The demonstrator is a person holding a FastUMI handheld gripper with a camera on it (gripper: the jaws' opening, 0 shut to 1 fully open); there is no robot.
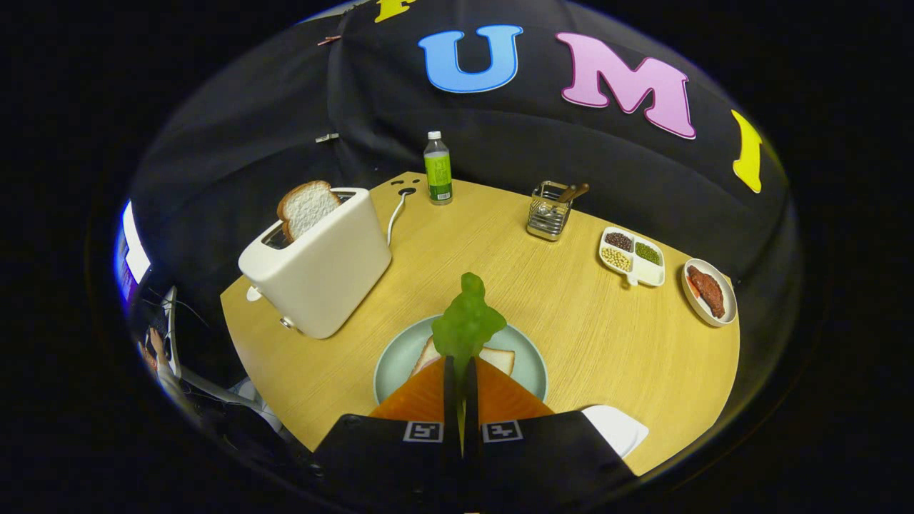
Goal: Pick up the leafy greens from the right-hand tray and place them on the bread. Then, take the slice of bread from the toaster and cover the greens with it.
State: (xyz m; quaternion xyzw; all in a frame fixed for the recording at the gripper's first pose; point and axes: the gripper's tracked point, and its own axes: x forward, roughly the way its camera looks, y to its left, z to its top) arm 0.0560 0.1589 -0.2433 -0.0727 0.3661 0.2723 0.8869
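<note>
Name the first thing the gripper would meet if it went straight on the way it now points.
Probably the bread on the plate: the gripper, shut on the leafy greens, points down at it. Depth is unclear, so the leaf would likely touch first.

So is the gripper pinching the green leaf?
Touching. In the gripper view both fingers are closed tight on the leafy greens, whose stem sits squeezed between them, above the bread.

I'm looking at a light wooden surface (571, 321): white toaster (318, 275) near me, pale green plate (528, 364) beside it, then a green-labelled bottle (438, 169), wire utensil holder (550, 212), divided bean dish (633, 255) and meat plate (708, 291) beyond.
</note>
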